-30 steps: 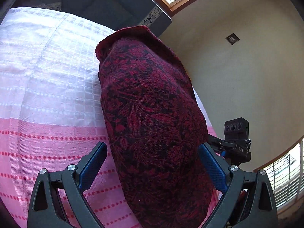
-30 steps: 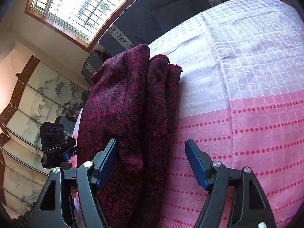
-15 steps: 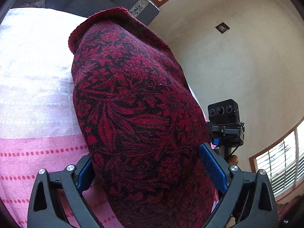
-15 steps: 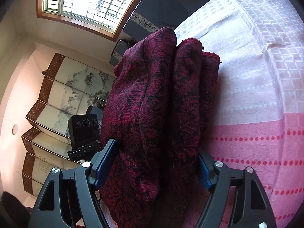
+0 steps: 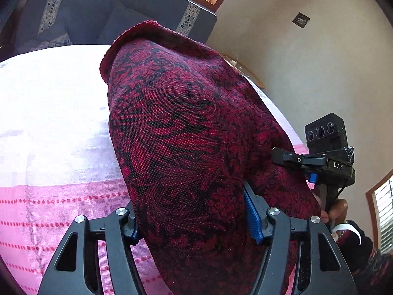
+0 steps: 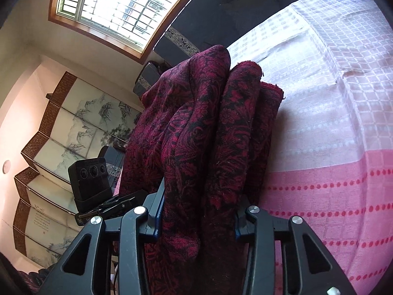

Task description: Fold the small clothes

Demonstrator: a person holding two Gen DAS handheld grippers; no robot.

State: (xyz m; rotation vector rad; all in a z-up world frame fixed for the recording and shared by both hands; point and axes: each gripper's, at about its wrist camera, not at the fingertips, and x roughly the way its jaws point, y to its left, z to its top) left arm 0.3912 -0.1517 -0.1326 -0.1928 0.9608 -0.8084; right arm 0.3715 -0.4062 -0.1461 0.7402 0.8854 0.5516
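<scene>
A dark red cloth with a black floral pattern [image 5: 186,142] is folded into a thick bundle of several layers and held off the pink and white bedspread [image 5: 49,127]. My left gripper [image 5: 194,221] is shut on one end of the bundle. My right gripper [image 6: 199,216] is shut on the other end, where the folded layers [image 6: 216,135] stand upright between its pads. Each gripper shows in the other's view, the right one [image 5: 329,162] and the left one [image 6: 98,191], close beside the cloth.
The bedspread [image 6: 331,135] covers the surface under the cloth. A dark sofa [image 5: 110,17] stands behind it below a window [image 6: 118,7]. A painted folding screen [image 6: 61,132] stands at the left of the right wrist view. A beige wall [image 5: 319,61] is on the right.
Both grippers went from open around the cloth to shut on it. The bundle has risen off the bedspread and fills more of both views.
</scene>
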